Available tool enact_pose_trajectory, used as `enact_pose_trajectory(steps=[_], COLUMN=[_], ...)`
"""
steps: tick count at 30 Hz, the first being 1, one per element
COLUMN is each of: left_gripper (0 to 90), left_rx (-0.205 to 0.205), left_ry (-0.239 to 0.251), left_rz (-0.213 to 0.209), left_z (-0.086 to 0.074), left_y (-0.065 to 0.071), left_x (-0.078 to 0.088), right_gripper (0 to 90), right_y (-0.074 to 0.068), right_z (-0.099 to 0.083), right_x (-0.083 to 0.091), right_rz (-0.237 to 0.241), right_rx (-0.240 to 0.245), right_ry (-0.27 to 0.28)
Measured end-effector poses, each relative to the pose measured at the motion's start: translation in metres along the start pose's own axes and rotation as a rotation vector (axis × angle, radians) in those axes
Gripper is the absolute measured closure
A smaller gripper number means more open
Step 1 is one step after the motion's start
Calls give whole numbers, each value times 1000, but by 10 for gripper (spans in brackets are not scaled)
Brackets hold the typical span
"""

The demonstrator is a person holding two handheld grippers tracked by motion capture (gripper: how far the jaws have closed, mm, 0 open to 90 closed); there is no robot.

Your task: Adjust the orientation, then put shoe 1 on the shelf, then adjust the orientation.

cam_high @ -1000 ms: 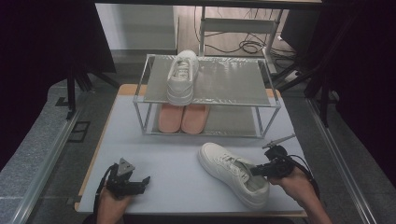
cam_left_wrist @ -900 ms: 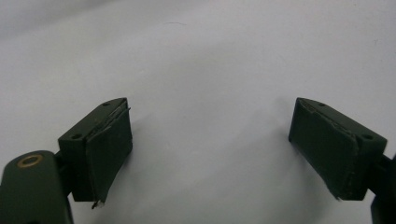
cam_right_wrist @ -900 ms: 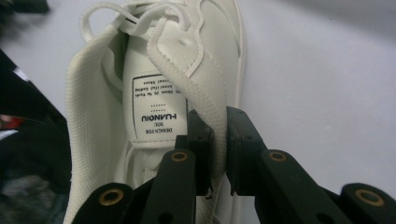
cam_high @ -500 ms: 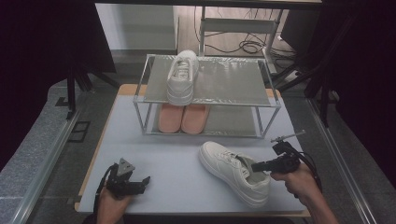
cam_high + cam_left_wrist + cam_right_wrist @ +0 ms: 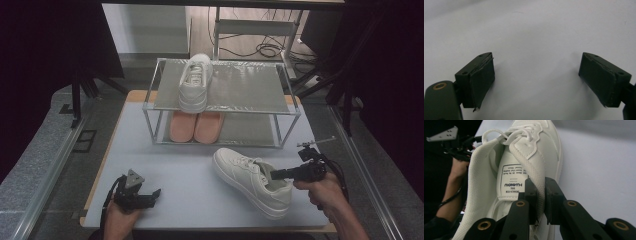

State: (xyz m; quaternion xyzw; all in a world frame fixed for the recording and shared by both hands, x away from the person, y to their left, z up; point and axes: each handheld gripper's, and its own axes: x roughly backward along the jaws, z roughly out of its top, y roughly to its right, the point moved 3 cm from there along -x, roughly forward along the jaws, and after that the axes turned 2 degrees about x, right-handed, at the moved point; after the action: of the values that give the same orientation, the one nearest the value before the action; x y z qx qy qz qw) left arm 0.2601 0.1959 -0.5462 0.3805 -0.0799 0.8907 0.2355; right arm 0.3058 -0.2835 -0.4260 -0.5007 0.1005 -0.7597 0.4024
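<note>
The right tongs (image 5: 541,195) were clamped on the padded collar of a white sneaker (image 5: 252,181), one jaw inside the shoe's opening and the other against its outer side, as the right gripper view showed. In that same view the printed label on the inside of the tongue faced the camera, and the laces lay loosely knotted farther up the shoe. From the high view, the right tongs (image 5: 274,175) reached in from the right and met the sneaker at its heel end, with the person's right hand (image 5: 320,192) wrapped around the handle. The sneaker sat on the pale surface (image 5: 175,165) in front of the rack, its toe pointing toward the far left and its heel toward the near right; whether the sole rested fully on the surface could not be told.

The left tongs (image 5: 155,193) stood apart with nothing between them, held low at the near left corner of the surface, well apart from the sneaker. The left gripper view showed its two black pads (image 5: 482,80) spread wide over bare surface.

Behind the sneaker stood a two-tier metal rack (image 5: 287,112). A second white sneaker (image 5: 195,82) lay on its top shelf, toe pointing away, and a pair of pink shoes (image 5: 195,126) sat side by side on the lower shelf.
</note>
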Motion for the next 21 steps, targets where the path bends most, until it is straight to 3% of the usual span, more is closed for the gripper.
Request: enact_pose_trajectory(steps=[7,21], left_gripper=[133,133], left_rx=[2,1], left_ry=[1,3], left_rz=[0,1], left_z=[0,0], left_y=[0,0], left_x=[0,0], right_gripper=[817,820], right_y=[-9,-32], right_z=[5,16], right_x=[6,13], right_rz=[51,200], right_rx=[-15,-15], right_ry=[30,110])
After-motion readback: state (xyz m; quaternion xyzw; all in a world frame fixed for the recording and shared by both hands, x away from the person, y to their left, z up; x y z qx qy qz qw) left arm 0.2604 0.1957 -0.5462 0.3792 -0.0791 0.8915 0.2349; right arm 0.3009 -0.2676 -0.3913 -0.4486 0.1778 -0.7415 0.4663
